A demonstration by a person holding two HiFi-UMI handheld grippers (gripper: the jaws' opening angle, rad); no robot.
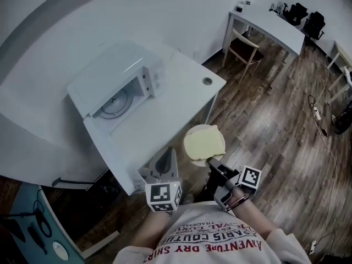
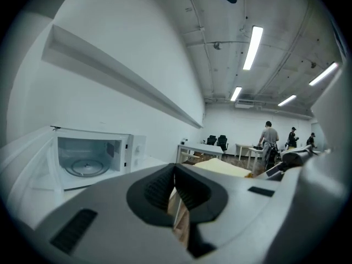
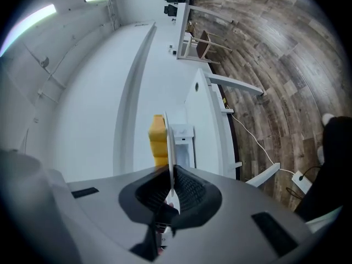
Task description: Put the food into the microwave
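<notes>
A white microwave (image 1: pixel 118 84) stands on the white table (image 1: pixel 181 92) with its door swung open and its glass turntable (image 1: pixel 116 102) bare; the left gripper view shows it too, as the microwave (image 2: pixel 88 158). My right gripper (image 1: pixel 213 165) is shut on the rim of a round plate (image 1: pixel 199 159) that carries pale yellow food (image 1: pixel 203 141), held off the table's near corner. In the right gripper view the plate (image 3: pixel 169 142) runs edge-on between the pads, with the food (image 3: pixel 158 139) on its left face. My left gripper (image 1: pixel 165 161) is shut and holds nothing, just left of the plate.
A wooden chair (image 1: pixel 245 48) and a second white table (image 1: pixel 269 23) stand at the back right. Cables and a power strip (image 1: pixel 318 113) lie on the wood floor. Several people (image 2: pixel 268 136) stand far off in the room.
</notes>
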